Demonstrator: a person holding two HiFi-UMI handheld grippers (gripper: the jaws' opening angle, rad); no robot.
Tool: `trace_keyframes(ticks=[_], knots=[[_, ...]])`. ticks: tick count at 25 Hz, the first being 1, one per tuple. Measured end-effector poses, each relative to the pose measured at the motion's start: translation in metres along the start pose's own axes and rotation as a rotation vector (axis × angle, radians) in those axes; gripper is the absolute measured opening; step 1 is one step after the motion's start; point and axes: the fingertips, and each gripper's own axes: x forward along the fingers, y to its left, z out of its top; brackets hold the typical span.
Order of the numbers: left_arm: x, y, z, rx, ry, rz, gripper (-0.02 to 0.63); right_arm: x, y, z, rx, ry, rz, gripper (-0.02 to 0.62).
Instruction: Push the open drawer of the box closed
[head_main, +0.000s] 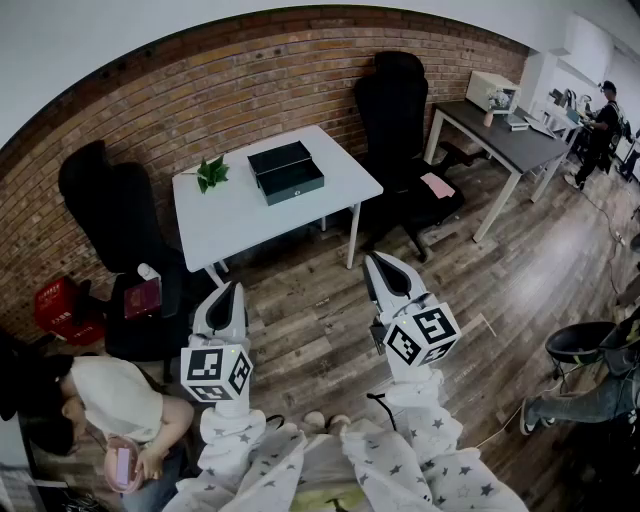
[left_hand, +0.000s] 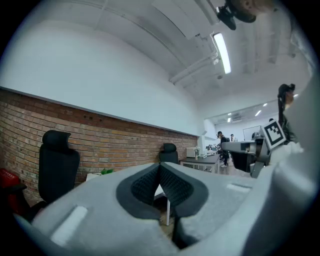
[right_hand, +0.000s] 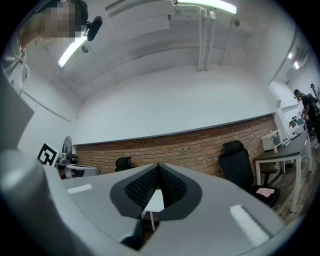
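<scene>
The dark box (head_main: 286, 171) sits on the white worktop (head_main: 230, 215), its drawer (head_main: 297, 185) pulled out toward the person. The left gripper (head_main: 229, 291) and right gripper (head_main: 379, 262) hang over the wooden floor (head_main: 310, 305), well short of the worktop, jaws pressed together and empty
</scene>
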Motion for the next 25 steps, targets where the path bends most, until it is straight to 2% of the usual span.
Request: trace_keyframes(ticks=[13, 18, 25], knots=[[-0.002, -0.005, 0.001, -0.002, 0.008, 0.018, 0.0, -0.005, -0.004, -0.001, -0.015, 0.005, -0.002, -0.002], [-0.005, -0.016, -0.005, 0.003, 0.012, 0.024, 0.0, -0.007, -0.013, -0.012, -0.068, 0.026, -0.022, -0.002], [0.001, -0.02, -0.019, -0.018, 0.045, 0.04, 0.0, 0.004, -0.021, -0.029, -0.05, 0.048, -0.018, -0.002]])
